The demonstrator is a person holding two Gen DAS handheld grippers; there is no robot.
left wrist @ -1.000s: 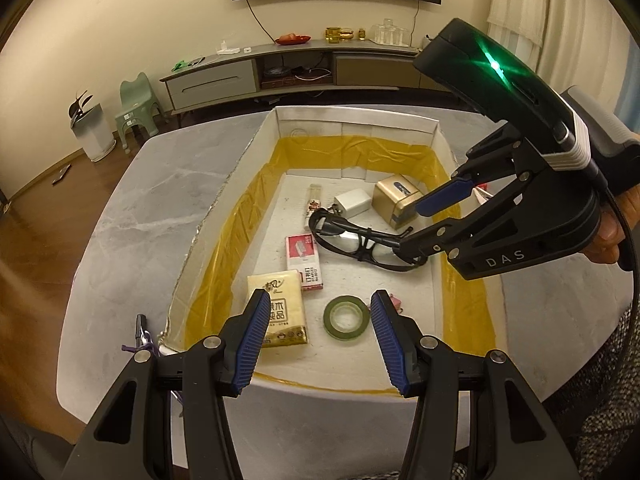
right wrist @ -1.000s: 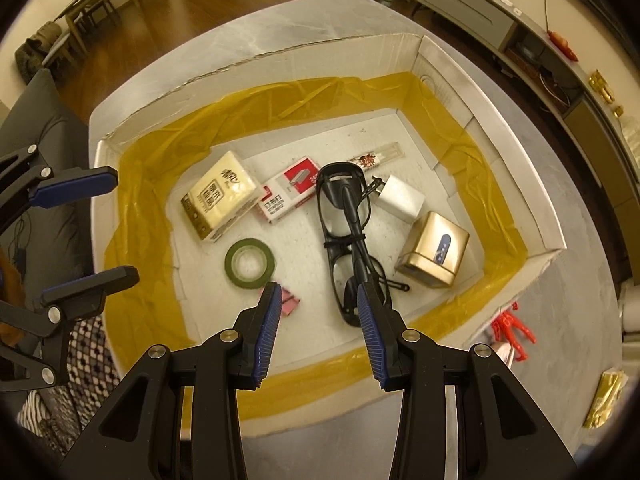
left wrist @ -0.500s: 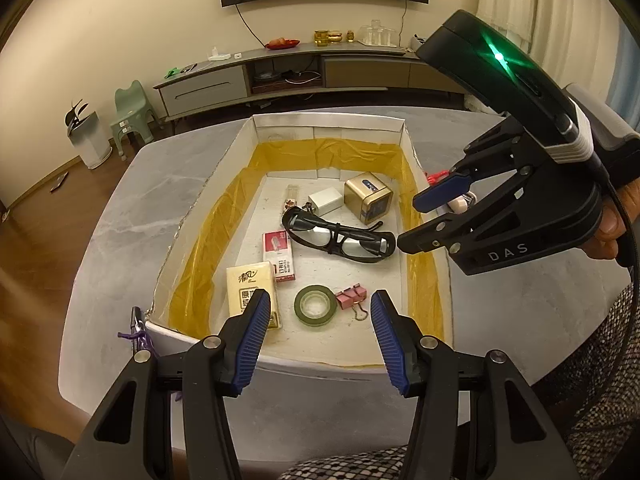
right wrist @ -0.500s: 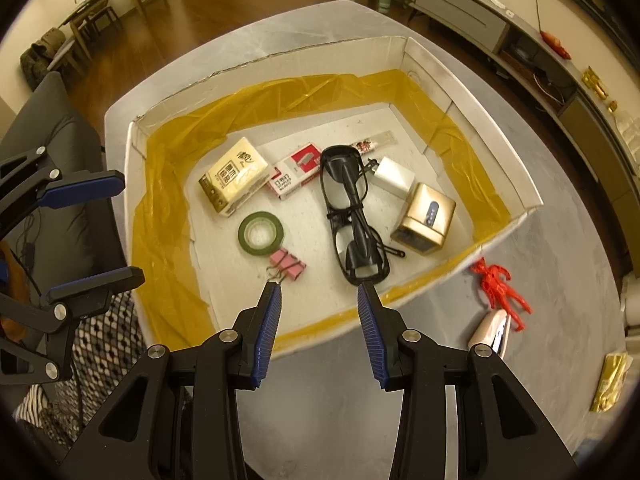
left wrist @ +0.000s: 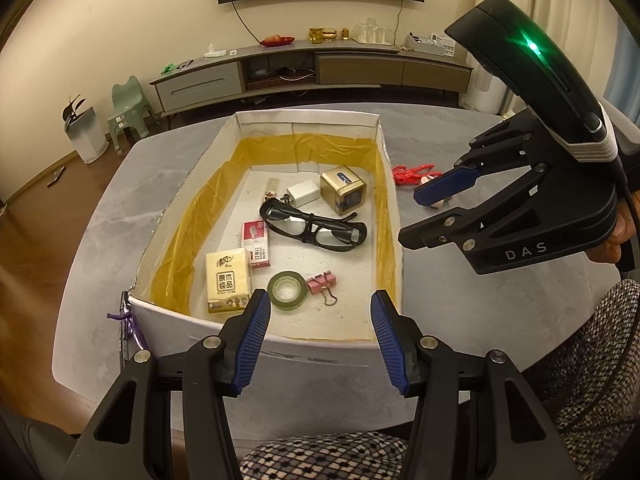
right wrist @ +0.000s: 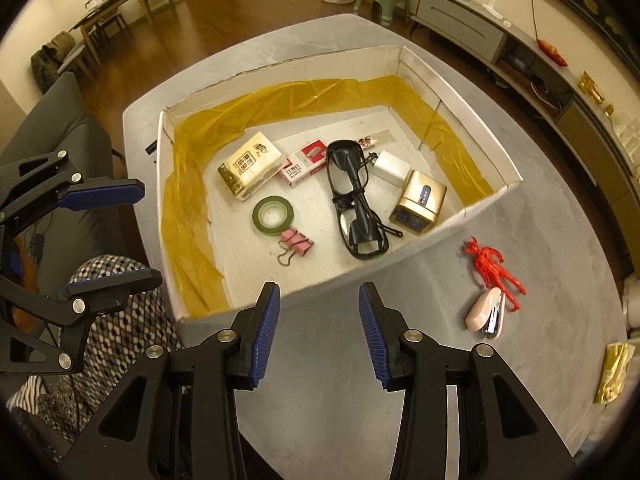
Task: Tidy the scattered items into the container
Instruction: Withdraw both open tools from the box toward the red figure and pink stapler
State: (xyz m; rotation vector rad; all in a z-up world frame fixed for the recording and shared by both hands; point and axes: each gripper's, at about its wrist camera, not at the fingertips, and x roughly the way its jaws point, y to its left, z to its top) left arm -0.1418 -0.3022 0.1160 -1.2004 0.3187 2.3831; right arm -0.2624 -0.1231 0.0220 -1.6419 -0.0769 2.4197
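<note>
Box point(right wrist: 460, 216) sits centre of the right wrist view on the grey tabletop point(right wrist: 540, 240), already holding glasses point(right wrist: 356, 200), tape roll point(right wrist: 273, 216), pink binder clip point(right wrist: 296, 242), tissue pack point(right wrist: 250, 170) and gold tin point(right wrist: 420, 202). Items left outside: red figure point(right wrist: 496, 270) and pink stapler point(right wrist: 486, 312), touching or nearly so, at right of that frame, just beyond the box's near-right wall.

My right hand-held gripper point(right wrist: 318, 334) hovers over bare tabletop at bottom centre, jaws spread wide, nothing between them. My left hand-held gripper point(left wrist: 320, 338) hangs before the box's near wall, also wide open and empty.

Key relation: stapler lies to the right and slightly ahead of the right hand-held gripper; its long axis runs roughly top-to-bottom in frame, leaning a little, about parallel to my fingers. Red figure lies diagonally, upper left to lower right. Right hand clearly nearer; the left has the whole box between. In my judgement the next pick is the stapler, with a swing right and the jaws closing across its narrow width.
</note>
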